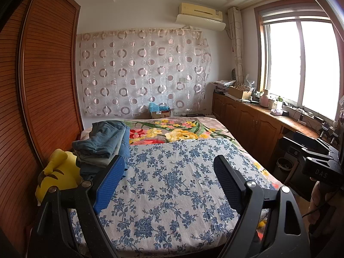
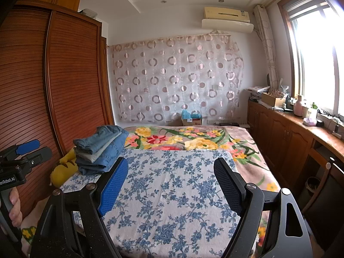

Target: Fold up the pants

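A stack of folded denim and grey pants sits at the left side of the bed; it also shows in the right wrist view. My left gripper is open and empty, held above the blue-flowered cloth, right of the stack. My right gripper is open and empty over the same cloth. The left gripper's body shows at the left edge of the right wrist view, and the right gripper's body at the right edge of the left wrist view.
A yellow plush toy lies beside the stack by the brown wardrobe. A flowered blanket covers the far bed. Wooden cabinets with clutter run under the window on the right. A bin stands below.
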Motion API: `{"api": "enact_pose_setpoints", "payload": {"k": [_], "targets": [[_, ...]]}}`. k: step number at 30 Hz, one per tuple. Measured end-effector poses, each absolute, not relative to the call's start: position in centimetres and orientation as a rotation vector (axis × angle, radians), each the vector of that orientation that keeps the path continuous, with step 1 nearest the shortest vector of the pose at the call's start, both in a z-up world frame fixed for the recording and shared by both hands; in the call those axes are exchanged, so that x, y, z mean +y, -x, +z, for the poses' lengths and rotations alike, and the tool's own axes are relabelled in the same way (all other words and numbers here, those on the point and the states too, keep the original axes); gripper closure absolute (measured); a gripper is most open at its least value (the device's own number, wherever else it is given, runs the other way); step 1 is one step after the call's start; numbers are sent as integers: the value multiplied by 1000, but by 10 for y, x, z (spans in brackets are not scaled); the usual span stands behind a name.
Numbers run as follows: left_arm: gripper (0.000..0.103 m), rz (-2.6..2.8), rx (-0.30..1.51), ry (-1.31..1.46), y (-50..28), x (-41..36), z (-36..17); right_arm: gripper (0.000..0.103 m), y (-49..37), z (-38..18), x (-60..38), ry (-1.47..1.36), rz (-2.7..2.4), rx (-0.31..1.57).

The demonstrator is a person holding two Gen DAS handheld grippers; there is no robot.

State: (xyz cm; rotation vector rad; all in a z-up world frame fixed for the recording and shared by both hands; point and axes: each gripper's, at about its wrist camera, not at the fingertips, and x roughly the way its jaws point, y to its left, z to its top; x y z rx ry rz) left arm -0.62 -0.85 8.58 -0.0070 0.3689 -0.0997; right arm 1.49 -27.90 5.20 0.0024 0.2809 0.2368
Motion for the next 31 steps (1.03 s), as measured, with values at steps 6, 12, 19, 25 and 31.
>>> {"api": "enact_pose_setpoints", "payload": {"k": [6,12,19,25,31], "targets": [[18,-100,368,6,6,-9,86,20,-14,51,-279,0,238,280],[18,-99,369,6,6,-9,86,20,-14,51,-278,1,236,280],[18,-100,369,7,6,-9,86,20,-14,51,-278,1,237,281],[18,-99,370,7,6,-8,86,20,-14,51,-278,0,236,282],[18,-99,371,7,6,-9,87,20,-13,49,-277,0,235,284]]}}
